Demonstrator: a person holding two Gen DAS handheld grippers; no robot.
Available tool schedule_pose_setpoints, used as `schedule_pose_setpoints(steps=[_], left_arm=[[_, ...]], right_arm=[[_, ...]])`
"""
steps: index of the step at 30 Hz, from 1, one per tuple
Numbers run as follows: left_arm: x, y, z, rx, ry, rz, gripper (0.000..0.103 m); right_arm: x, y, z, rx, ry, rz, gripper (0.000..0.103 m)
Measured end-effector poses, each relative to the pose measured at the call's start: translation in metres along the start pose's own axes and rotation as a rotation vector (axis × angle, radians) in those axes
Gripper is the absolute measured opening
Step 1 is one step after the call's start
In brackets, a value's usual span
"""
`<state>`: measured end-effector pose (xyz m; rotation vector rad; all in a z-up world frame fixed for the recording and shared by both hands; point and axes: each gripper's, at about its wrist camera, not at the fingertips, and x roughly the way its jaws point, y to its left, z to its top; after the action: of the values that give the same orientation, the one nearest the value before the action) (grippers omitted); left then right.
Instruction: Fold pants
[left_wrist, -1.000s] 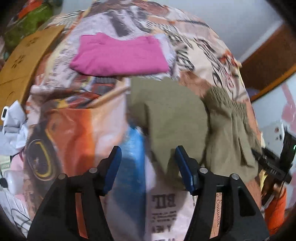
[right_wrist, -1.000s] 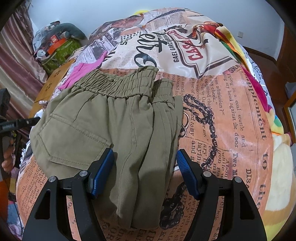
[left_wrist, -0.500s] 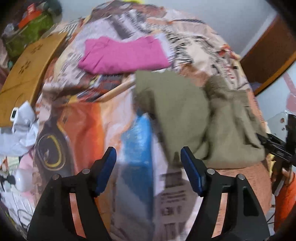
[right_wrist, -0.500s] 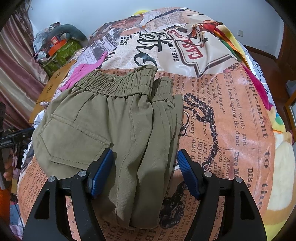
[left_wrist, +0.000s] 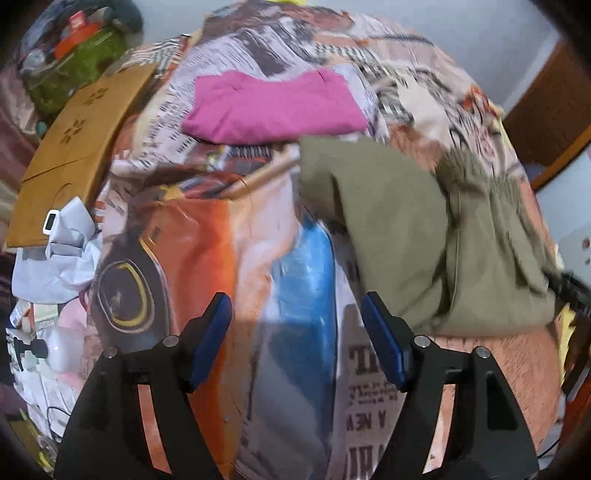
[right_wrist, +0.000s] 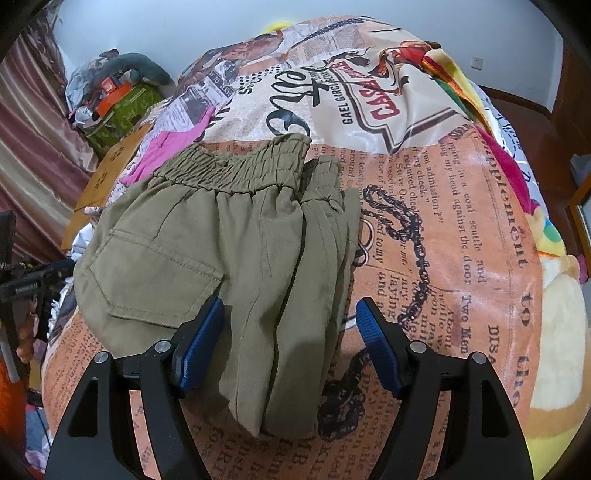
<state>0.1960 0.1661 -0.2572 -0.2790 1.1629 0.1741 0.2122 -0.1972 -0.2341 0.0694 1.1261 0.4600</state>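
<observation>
Pants (right_wrist: 229, 266) lie folded in a compact stack on bed (right_wrist: 461, 258), waistband at 12. R tool (right_wrist: 290, 345) released, jaws wide, hovering over the stack's near edge. L tool (left_wrist: 295, 339) released, over bare cover, pants at its 2. Fold looks about done; next prob. a final tidy, or nothing.

Each gripper, the left gripper (left_wrist: 296, 334) and the right gripper (right_wrist: 290, 338), had two thick black plastic arms, shiny round silver screws, and blue ribbed pads (right_wrist: 376, 349) on its finger ends.
</observation>
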Motion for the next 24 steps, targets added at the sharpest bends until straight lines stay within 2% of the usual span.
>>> schedule_pose_setpoints(steps=[4,8,13,18,22,23,24], left_arm=[[-0.002,0.001,0.016,-0.026,-0.018,-0.044,0.073],[0.017,-0.014,0.026,-0.008,0.018,-0.094,0.073],[0.049,-0.028,0.031,-0.014,0.097,-0.165,0.073],[0.054,-0.031,0.035,-0.03,0.093,-0.218,0.073],[0.055,-0.037,0.038,-0.002,0.074,-0.227,0.067],[0.055,-0.037,0.039,0.002,0.069,-0.231,0.063],[0.056,-0.038,0.04,0.001,0.072,-0.259,0.05]], right_arm=[[-0.007,-0.003,0.0,0.005,-0.017,-0.015,0.074],[-0.007,-0.01,0.002,0.028,-0.024,-0.026,0.076],[0.001,-0.028,0.004,0.101,-0.012,0.009,0.081],[0.018,-0.035,0.01,0.129,0.015,0.058,0.084],[0.029,-0.03,0.02,0.094,0.015,0.079,0.085],[0.031,-0.03,0.022,0.086,0.017,0.084,0.085],[0.034,-0.03,0.025,0.082,0.02,0.088,0.085]])
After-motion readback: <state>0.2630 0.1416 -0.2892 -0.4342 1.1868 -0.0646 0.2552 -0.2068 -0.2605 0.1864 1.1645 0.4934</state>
